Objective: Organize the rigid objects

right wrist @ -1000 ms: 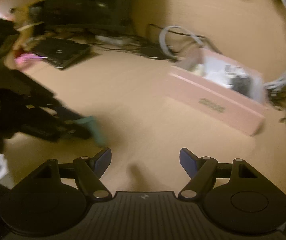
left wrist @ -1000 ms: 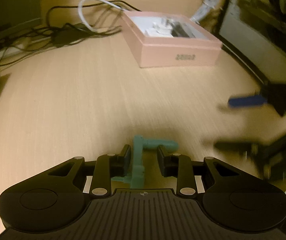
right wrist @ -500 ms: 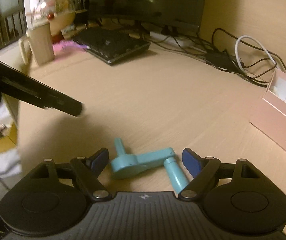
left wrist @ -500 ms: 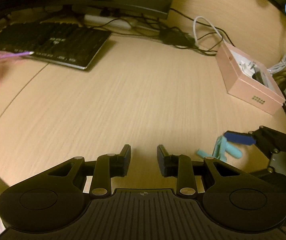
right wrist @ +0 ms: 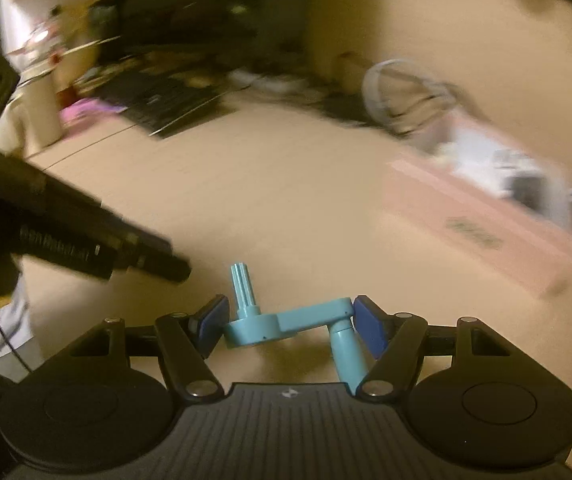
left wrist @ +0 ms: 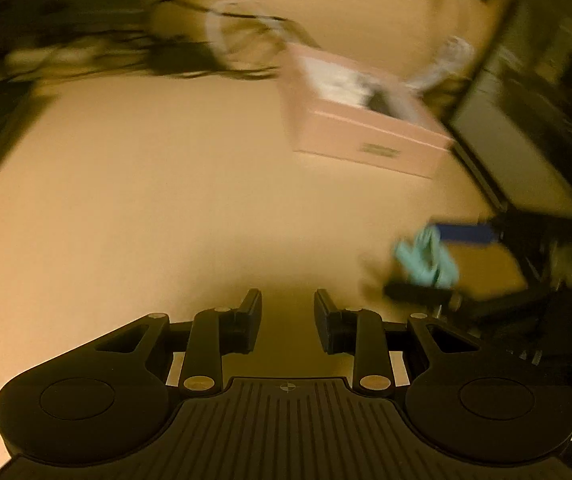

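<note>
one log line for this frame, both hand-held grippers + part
left hand-held gripper: nothing between fingers | right hand-held gripper: closing on teal crank part | pink box: on desk, ahead

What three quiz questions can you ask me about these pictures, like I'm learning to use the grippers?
1. True or false: the teal crank lies inside the pink box.
2. Which one has the teal crank between its fingers? A) left gripper B) right gripper
3. Fill in: between the left gripper's fingers there is ____.

Key
1. False: it is outside the box, nearer the camera.
2. B: the right gripper's jaws are closing, with a pad at each end of the crank.
3. Nothing.
</note>
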{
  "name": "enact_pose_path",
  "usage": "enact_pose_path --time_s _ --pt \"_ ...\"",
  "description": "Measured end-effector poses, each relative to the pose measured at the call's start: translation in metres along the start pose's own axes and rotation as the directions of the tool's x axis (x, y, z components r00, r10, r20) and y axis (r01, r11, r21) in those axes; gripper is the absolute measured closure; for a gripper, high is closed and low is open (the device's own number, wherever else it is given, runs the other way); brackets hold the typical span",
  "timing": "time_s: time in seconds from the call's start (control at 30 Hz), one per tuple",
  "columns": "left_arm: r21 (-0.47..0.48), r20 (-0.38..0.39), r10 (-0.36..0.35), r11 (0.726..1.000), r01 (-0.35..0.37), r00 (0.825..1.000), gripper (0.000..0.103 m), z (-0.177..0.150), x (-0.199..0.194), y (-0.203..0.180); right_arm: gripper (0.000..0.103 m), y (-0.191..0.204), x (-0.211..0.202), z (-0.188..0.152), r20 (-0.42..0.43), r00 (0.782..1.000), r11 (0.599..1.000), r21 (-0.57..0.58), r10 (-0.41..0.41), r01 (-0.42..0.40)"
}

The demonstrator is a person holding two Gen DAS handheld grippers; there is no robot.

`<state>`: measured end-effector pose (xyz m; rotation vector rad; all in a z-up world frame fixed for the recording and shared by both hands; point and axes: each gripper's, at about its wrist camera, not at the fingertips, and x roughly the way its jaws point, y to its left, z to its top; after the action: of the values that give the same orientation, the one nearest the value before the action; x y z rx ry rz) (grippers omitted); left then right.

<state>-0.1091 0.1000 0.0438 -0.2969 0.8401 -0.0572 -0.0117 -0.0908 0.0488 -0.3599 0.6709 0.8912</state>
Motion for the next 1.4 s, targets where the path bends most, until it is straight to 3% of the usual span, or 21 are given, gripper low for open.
enact_pose_path --time_s 0.13,0.23,0.33,0.43,0.5,0.57,0.7,0.8,0.97,1.0,1.03,1.17,1.33,1.4 --pt "0.066 -0.004 -0.058 0.996 0.058 0.998 0.071 0.005 0.01 -0.022 0.034 -0.026 -0.015 0.022 0.068 0.985 0.986 -0.05 -0.157 0.161" --pt "0.09 0.001 -0.067 0.994 0.067 0.998 0.071 0.008 0.017 -0.031 0.034 -0.05 0.0 0.052 0.118 0.963 0.965 -0.073 -0.241 0.251" --pt "0.086 0.009 -0.053 0.995 0.052 0.999 0.071 0.008 0.022 -0.03 0.034 -0.069 0.03 0.084 0.161 0.945 0.952 -0.069 -0.286 0.3" --pt "0.075 0.009 -0.027 0.997 0.026 1.0 0.071 0.008 0.026 -0.027 0.033 -0.085 0.066 0.116 0.234 0.91 0.933 -0.03 -0.342 0.358" --pt "0.064 0.011 -0.004 0.998 0.004 1.0 0.071 0.008 0.029 -0.022 0.026 -0.095 0.084 0.135 0.226 0.904 0.929 0.009 -0.362 0.37" --pt "0.062 0.021 0.023 0.998 -0.025 0.999 0.071 0.008 0.031 -0.018 0.026 -0.098 0.091 0.14 0.222 0.905 0.93 0.042 -0.364 0.364" --pt "0.075 0.046 0.091 0.993 -0.094 0.995 0.071 0.008 0.04 -0.015 0.024 -0.098 0.077 0.11 0.177 0.92 0.935 0.113 -0.351 0.335" --pt "0.091 0.061 0.118 0.988 -0.123 0.991 0.071 0.009 0.047 -0.018 0.022 -0.099 0.064 0.061 0.075 0.938 0.926 0.2 -0.34 0.32" --pt "0.13 0.108 0.155 0.977 -0.169 0.982 0.071 0.014 0.063 -0.031 0.022 -0.113 0.052 -0.021 -0.129 0.96 0.854 0.438 -0.249 0.28" --pt "0.138 0.125 0.16 0.974 -0.177 0.979 0.071 0.015 0.068 -0.034 0.022 -0.114 0.05 -0.032 -0.148 0.961 0.834 0.478 -0.233 0.276" --pt "0.144 0.139 0.163 0.973 -0.183 0.977 0.071 0.014 0.071 -0.037 0.02 -0.112 0.044 -0.04 -0.112 0.962 0.83 0.488 -0.248 0.27" --pt "0.157 0.188 0.168 0.968 -0.198 0.968 0.07 0.017 0.085 -0.05 0.014 -0.095 0.04 -0.052 -0.113 0.948 0.814 0.488 -0.298 0.314" --pt "0.169 0.218 0.178 0.961 -0.217 0.96 0.069 0.018 0.094 -0.062 0.0 -0.081 0.051 -0.054 -0.145 0.9 0.788 0.438 -0.412 0.431" --pt "0.179 0.229 0.177 0.959 -0.22 0.957 0.069 0.018 0.098 -0.065 0.0 -0.083 0.048 -0.058 -0.137 0.898 0.773 0.466 -0.418 0.431"
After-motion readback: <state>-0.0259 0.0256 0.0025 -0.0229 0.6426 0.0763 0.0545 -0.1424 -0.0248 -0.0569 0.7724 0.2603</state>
